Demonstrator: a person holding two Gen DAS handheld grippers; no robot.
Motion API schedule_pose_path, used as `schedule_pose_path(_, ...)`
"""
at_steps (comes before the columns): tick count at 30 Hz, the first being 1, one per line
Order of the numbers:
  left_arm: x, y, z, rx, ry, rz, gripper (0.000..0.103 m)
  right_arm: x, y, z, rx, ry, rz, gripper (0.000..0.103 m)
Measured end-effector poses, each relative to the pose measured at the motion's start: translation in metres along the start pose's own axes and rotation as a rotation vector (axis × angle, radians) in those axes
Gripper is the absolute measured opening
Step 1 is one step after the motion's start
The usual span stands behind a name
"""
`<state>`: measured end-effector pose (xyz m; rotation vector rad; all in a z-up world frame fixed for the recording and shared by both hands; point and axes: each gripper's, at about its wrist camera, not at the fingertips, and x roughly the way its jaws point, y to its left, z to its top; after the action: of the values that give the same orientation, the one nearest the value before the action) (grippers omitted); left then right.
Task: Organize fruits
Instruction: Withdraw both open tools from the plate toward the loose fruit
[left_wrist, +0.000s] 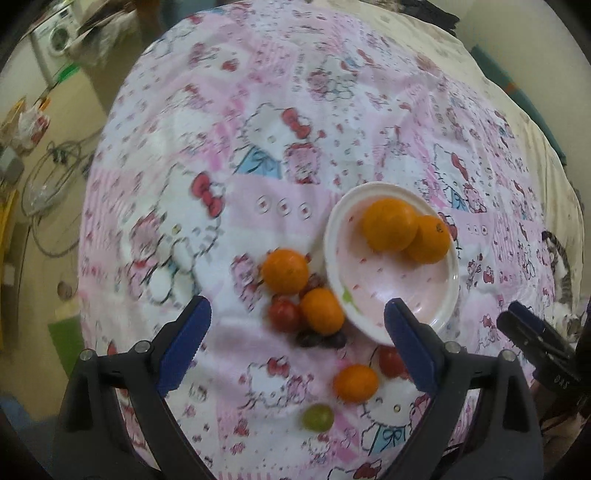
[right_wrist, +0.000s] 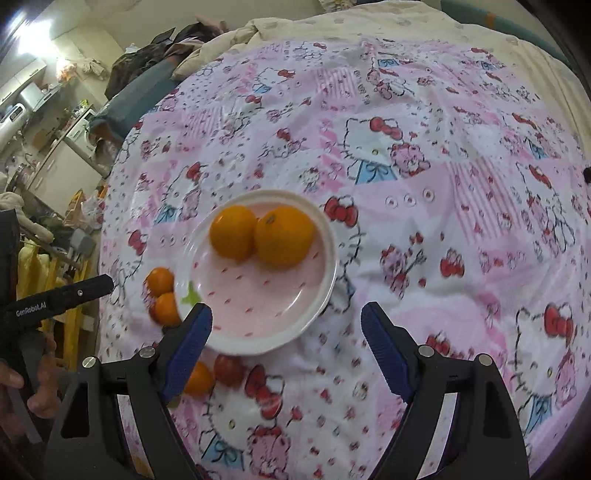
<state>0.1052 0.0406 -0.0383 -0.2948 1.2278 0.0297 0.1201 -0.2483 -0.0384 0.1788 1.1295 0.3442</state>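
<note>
You hold a pair of tongs in each hand above a bed covered by a pink cartoon-cat sheet. Your left tongs are spread wide and grip nothing; between their blue tips lies a loose cluster of fruit. Your right tongs are also spread wide and empty, hovering over the near rim of a white plate.

The plate has a pale pink centre. Two oranges sit touching each other in its far half; the near half is bare. So the sorting seems partly done: some fruit is plated, more is still on the sheet.

Just left of the plate, in the left view, are an orange, a second orange almost touching the plate's rim, a small red fruit beside it, and some dark fruit, too blurred to name, in front. Nearer you lie a third loose orange, another red fruit partly behind the right tip, and a green grape nearest of all.

The step in hand looks like choosing the next piece. Your left tongs are better placed. Lower them so the tips straddle one orange only, close gently since it will roll, then lift and carry it right onto the bare part of the plate. Mind the neighbours: the fruits sit close, and a wide grip may nudge them.
</note>
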Motion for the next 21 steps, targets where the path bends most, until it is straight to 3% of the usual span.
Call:
schedule_pose_path(3, -0.002, 0.013, -0.009, -0.020, -0.007, -0.011, 0.093, -0.002, 0.000, -0.013, 0.036, 0.017, 0.028, 0.085)
schedule_pose_path(7, 0.007, 0.026, -0.013, -0.040, 0.002, 0.045, 0.093, 0.004, -0.002, -0.021, 0.086, 0.049, 0.062, 0.085)
schedule_pose_path(16, 0.034, 0.028, -0.020, -0.064, 0.080, 0.047, 0.088, 0.019, 0.000, -0.018, 0.097, 0.074, 0.038, 0.085)
schedule_pose_path(20, 0.046, 0.017, -0.026, -0.027, 0.130, 0.013, 0.064, 0.024, -0.004, -0.019, 0.114, 0.095, 0.040, 0.085)
schedule_pose_path(21, 0.050, 0.017, -0.027, -0.038, 0.150, 0.001, 0.063, 0.025, -0.004, -0.019, 0.115, 0.097, 0.043, 0.085)
